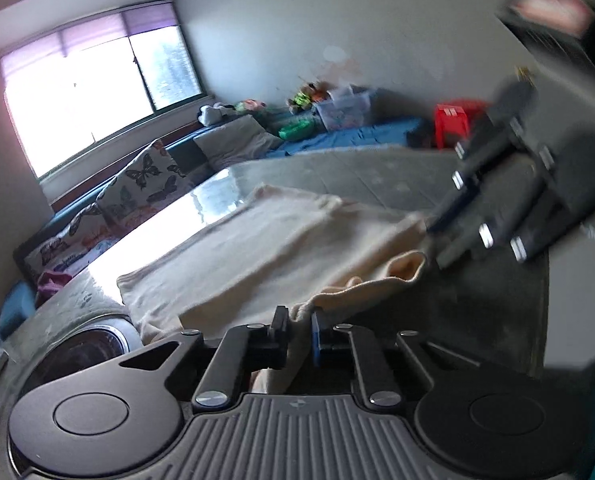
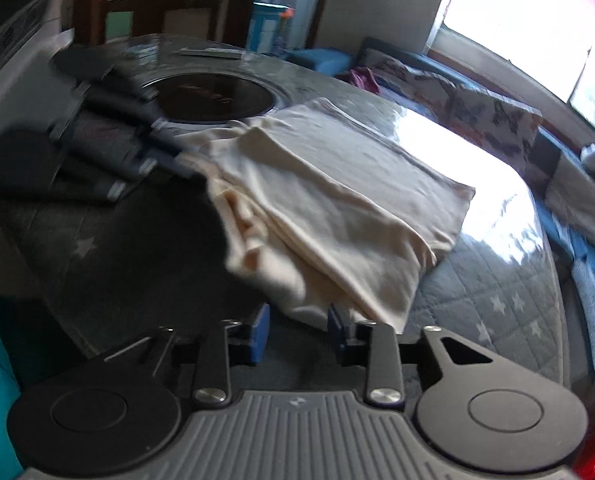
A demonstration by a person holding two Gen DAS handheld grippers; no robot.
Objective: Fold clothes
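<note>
A cream garment lies partly folded on the glass-topped table, its layers bunched along the near edge. In the left wrist view my left gripper is shut on a fold of that near edge. The right wrist view shows it from the side, its tips at the cloth's far corner. My right gripper stands open; the garment's hem hangs just ahead of its blue pads, which do not press on it. Seen from the left wrist, the right gripper sits at the cloth's right end, blurred.
A round black inset sits in the table beside the garment. Under the glass lies a grey quilted cover with stars. A bench with butterfly cushions runs below the window. A red stool stands beyond the table.
</note>
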